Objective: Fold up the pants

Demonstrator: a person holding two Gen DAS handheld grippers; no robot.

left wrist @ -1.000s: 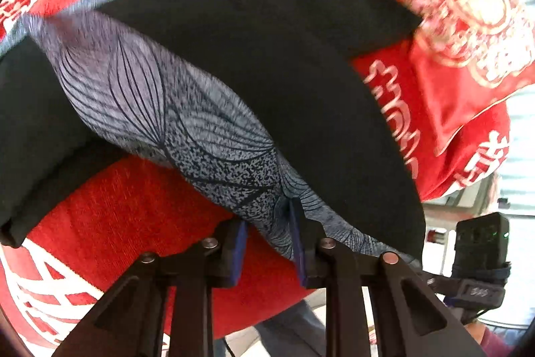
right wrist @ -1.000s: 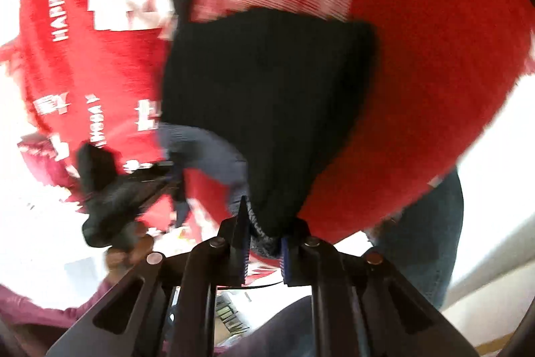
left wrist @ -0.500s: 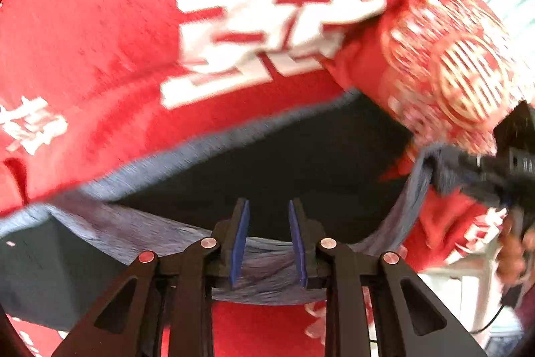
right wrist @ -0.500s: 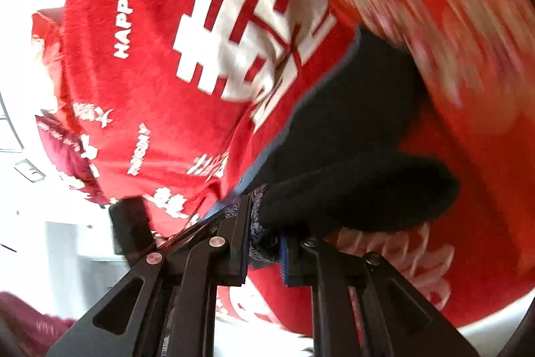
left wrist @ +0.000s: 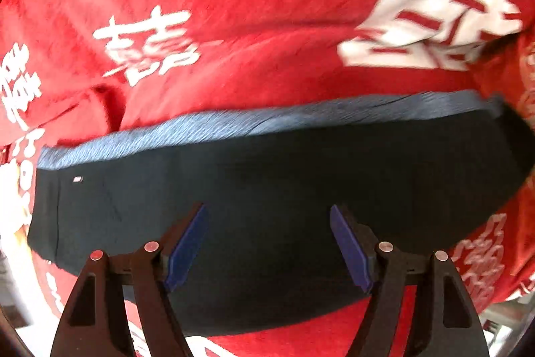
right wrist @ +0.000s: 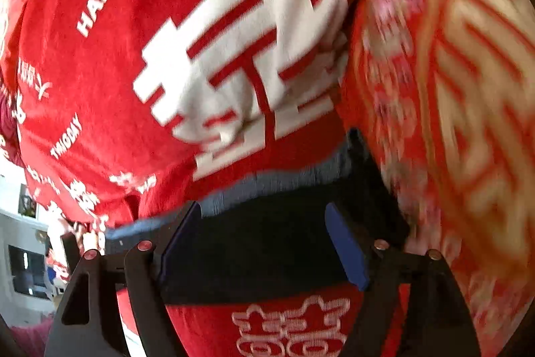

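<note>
I see the folded dark navy pants (left wrist: 284, 189), with a blue-grey patterned strip along their far edge, lying flat on the red plush blanket with white characters (left wrist: 250, 5). My left gripper (left wrist: 267, 243) and right gripper (right wrist: 260, 243) are both opening above them, nothing pinched.

Both hand-held grippers (left wrist: 267, 243) (right wrist: 264, 240) opening, empty

Both pictures are bright, and the red blanket (left wrist: 267, 22) almost glows. The round lens bends everything near the edges, and the corners go black. The right wrist view is smeared with blur, most on its right side. Far left there, white daylight washes out the room. The dark pants (left wrist: 267, 189) show almost no detail.
</note>
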